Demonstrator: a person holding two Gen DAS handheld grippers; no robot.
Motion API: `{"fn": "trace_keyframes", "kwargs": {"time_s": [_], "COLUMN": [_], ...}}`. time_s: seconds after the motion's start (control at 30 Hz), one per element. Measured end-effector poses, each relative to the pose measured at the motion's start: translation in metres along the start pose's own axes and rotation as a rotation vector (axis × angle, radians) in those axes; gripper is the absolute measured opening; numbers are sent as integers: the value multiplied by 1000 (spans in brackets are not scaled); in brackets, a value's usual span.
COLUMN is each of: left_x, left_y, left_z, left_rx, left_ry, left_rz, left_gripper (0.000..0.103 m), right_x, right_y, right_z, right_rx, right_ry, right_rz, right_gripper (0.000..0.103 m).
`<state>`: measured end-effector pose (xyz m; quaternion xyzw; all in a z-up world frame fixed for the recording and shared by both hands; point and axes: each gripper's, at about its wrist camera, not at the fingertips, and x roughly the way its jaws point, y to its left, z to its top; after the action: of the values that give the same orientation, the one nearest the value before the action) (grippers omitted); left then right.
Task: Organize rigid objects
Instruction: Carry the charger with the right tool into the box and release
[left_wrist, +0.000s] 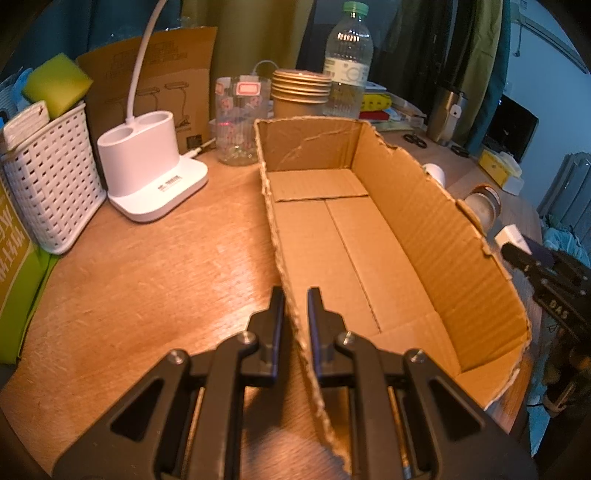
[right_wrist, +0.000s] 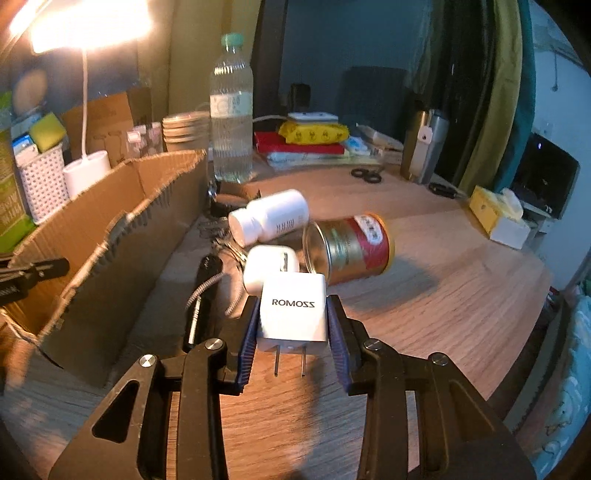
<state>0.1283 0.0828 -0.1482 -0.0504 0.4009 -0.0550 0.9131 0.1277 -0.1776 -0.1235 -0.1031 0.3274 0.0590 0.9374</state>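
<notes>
Two claws share the work: my left gripper pinches the near wall of the open brown cardboard box, steadying it, while my right gripper clamps the white cube-shaped ROMOSS plug charger (prongs toward me) above the wooden table, beside the box. Next, I judge, lift it over the wall and release inside.

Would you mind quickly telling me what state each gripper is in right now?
Left gripper: closed on the near wall of the open brown cardboard box.
Right gripper: closed on the white square ROMOSS wall charger.
</notes>
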Motion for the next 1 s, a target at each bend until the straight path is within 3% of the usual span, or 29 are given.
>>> {"fn": "trace_keyframes", "kwargs": {"time_s": [0.3, 0.57, 1.0], "left_x": [0, 1, 1], "left_y": [0, 1, 1], "left_z": [0, 0, 0], "left_rx": [0, 0, 1], "left_ry": [1, 2, 2], "left_rz": [-1, -2, -2], "left_gripper": [13, 13, 12], "right_x": [-31, -60, -59], "right_y": [12, 41, 99], "right_z": [13, 29, 31], "right_rx": [-17, -54, -130], "right_ry": [-73, -147, -131], "right_rz": [39, 139, 305], "right_gripper": [37, 37, 37]}}
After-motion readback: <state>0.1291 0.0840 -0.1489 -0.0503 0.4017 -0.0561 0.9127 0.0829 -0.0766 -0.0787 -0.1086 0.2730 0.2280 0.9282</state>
